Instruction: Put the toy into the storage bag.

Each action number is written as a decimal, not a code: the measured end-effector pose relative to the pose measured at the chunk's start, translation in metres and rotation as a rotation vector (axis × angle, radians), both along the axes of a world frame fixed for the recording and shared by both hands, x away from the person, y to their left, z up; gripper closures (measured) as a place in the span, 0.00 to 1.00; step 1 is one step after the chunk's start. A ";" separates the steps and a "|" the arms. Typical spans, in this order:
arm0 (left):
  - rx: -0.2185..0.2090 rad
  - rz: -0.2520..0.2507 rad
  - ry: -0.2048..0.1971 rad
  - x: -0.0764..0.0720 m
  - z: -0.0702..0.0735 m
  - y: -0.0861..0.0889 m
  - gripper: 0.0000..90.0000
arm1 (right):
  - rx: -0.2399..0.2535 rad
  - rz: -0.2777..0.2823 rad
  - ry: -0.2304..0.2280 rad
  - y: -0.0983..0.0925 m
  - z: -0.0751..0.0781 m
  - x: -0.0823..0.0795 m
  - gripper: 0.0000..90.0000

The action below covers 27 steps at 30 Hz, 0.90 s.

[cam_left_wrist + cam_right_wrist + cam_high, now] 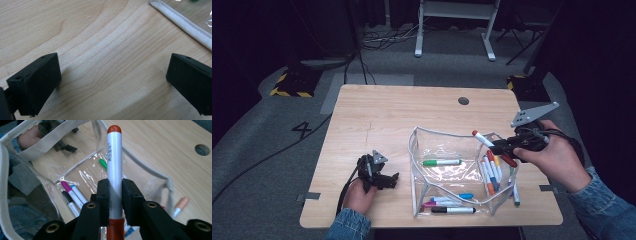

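pouch [427, 145]: 1 | hand-held grippers [382, 176]: 2 | table [387, 115]: 1

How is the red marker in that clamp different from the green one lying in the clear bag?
The red marker is clamped between the jaws of the right tool, raised over the bag's rim; the green marker lies loose and flat on the floor of the clear bag. The red marker slants up across the high view; the green one lies level, left to right. Their caps are red and green. Both have white barrels and look alike in size.

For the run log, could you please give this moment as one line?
right gripper: shut on red marker | above clear pouch | left gripper: open, on table
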<state>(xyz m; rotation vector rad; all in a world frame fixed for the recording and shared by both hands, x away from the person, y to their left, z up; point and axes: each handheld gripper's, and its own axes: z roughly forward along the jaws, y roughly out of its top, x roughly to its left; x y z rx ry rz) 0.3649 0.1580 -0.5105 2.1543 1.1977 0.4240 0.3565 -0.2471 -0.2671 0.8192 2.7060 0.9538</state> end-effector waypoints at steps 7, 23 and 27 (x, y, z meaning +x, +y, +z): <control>0.001 -0.001 0.000 0.000 0.000 0.000 0.00 | -0.040 0.087 0.025 0.028 -0.008 -0.004 0.86; 0.001 0.000 0.000 0.000 0.000 0.000 0.00 | -0.168 0.262 0.108 0.084 -0.043 -0.003 0.86; 0.002 -0.001 -0.001 0.000 0.000 0.000 0.00 | -0.198 0.293 0.127 0.095 -0.051 -0.003 0.86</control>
